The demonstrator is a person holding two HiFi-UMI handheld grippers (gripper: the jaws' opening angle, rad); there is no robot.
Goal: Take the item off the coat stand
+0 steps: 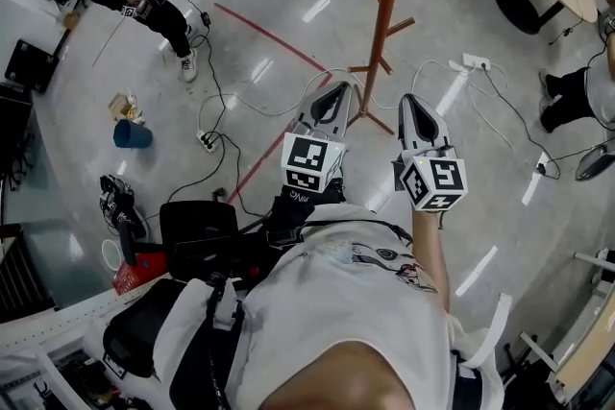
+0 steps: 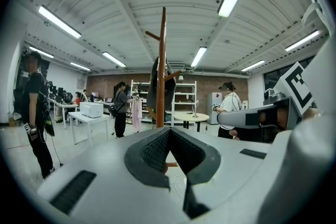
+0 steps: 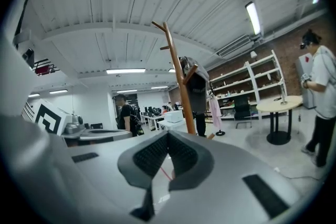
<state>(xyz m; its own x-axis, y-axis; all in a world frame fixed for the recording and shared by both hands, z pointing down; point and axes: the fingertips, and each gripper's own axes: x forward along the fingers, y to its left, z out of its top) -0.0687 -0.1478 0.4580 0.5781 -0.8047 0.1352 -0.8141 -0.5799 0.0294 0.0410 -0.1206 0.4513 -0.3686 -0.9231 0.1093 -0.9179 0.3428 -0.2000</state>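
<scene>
Left gripper view shows the left gripper with its jaws pressed together and nothing between them. The right gripper is likewise closed and empty. Both point toward the wooden coat stand, which stands well apart from them. A dark garment hangs from its upper pegs.

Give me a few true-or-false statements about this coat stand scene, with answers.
1. A dark hanging item is on the tall brown wooden coat stand. True.
2. The right gripper grips the dark hanging item. False: its jaws are shut on nothing, short of the stand.
3. The left gripper points toward the stand. True.
4. The stand lies tipped over on the floor. False: it stands upright.
</scene>
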